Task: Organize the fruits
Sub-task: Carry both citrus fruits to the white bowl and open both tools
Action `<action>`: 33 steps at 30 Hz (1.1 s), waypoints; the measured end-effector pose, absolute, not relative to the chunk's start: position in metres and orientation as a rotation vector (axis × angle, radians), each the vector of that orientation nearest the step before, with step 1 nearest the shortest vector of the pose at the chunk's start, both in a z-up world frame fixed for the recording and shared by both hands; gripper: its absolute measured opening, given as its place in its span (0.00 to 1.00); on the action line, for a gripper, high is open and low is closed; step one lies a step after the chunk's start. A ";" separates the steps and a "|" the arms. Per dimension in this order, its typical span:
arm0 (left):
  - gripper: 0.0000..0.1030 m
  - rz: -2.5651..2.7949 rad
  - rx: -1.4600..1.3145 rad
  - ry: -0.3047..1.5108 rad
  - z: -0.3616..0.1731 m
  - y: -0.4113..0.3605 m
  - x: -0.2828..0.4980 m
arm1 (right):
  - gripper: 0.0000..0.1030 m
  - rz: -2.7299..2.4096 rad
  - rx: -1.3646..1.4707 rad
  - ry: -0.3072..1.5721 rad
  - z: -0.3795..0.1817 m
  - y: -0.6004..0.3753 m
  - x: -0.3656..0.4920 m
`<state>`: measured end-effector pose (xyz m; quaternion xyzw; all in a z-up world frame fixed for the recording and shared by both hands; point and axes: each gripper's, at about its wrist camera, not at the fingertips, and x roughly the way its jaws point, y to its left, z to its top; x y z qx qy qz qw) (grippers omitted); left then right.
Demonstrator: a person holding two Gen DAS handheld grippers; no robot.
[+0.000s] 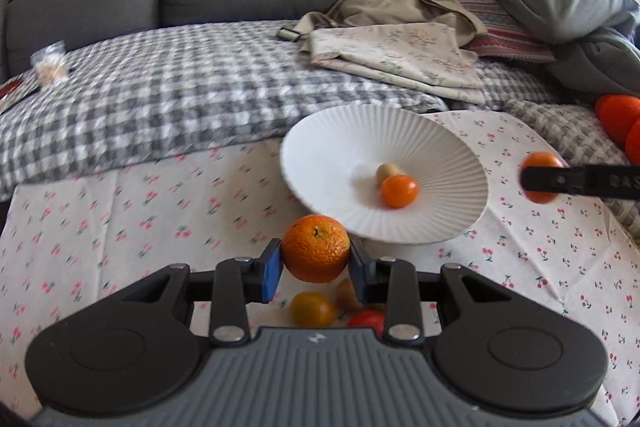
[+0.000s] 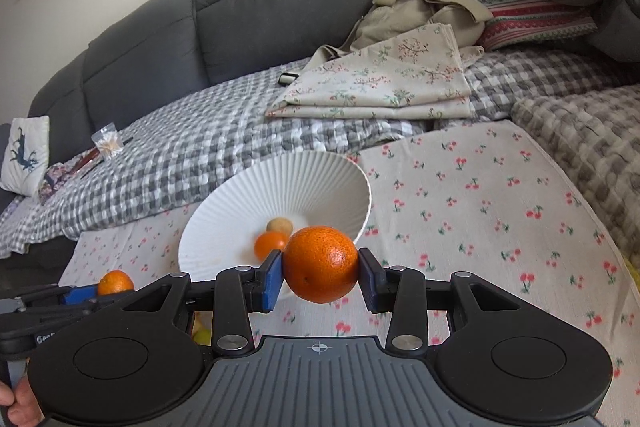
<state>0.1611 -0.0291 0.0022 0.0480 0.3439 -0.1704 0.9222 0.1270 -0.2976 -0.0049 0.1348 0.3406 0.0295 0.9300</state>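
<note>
Both grippers tilt downward over the cherry-print cloth (image 2: 480,195) toward the white ribbed bowl (image 1: 320,131). The right gripper (image 2: 320,273) is closed on a large smooth orange (image 2: 320,263), held just before the bowl's near rim. The left gripper (image 1: 316,261) clamps a smaller, pebbly mandarin (image 1: 316,253) beside the bowl. Inside the bowl lie a small tangerine (image 1: 399,190) touching a tan ball (image 1: 387,171).

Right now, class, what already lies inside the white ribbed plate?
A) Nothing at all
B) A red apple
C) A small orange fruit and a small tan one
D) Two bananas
C: in the left wrist view the white ribbed plate holds a small orange fruit touching a small tan one.
</note>
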 end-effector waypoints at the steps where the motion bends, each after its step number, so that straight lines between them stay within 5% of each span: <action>1: 0.32 -0.356 0.111 0.701 0.002 -0.034 0.163 | 0.37 0.066 0.279 0.696 -0.006 -0.298 0.131; 26: 0.33 -0.396 0.221 0.698 -0.032 -0.092 0.218 | 0.38 0.130 0.100 0.741 -0.049 -0.262 0.186; 33: 0.44 -0.408 0.217 0.696 -0.030 -0.091 0.216 | 0.39 0.127 0.081 0.740 -0.050 -0.258 0.187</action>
